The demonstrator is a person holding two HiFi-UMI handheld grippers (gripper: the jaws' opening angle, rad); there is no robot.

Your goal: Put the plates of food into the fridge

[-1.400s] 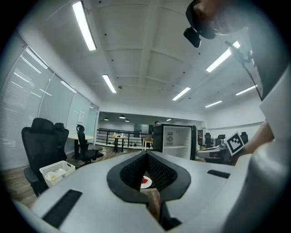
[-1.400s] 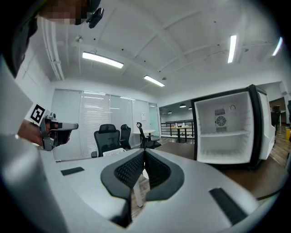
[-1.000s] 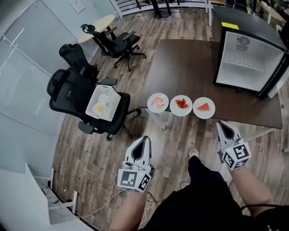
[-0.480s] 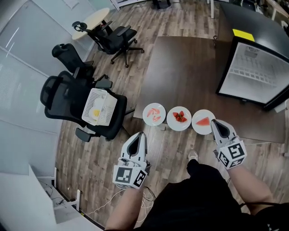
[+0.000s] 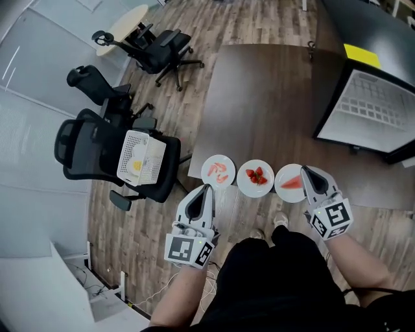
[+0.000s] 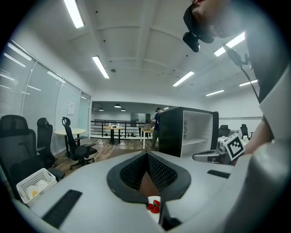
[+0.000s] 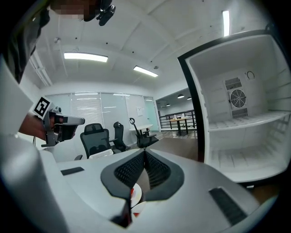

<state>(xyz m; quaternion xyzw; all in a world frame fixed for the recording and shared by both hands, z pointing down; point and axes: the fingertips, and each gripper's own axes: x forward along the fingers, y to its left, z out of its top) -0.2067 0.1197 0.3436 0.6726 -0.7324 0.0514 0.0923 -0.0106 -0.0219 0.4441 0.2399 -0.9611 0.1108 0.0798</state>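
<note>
I count three plates on the surface (image 5: 272, 97): one shrimp plate (image 5: 218, 170), one strawberry plate (image 5: 255, 176), one watermelon plate (image 5: 290, 180). One fridge (image 5: 376, 110), one basket (image 5: 141, 159), one round table (image 5: 126, 19). At least three chairs (image 5: 84, 146); the far ones overlap. Two claws: left claw (image 5: 205, 189), right claw (image 5: 305, 171).

The fridge (image 5: 371, 110) is running off the head view's right edge. The right gripper (image 5: 305, 171) is covering part of the right plate (image 5: 287, 182). The left gripper (image 6: 146, 154) is hiding most of the middle plate (image 6: 153, 205) in its own view.
</note>
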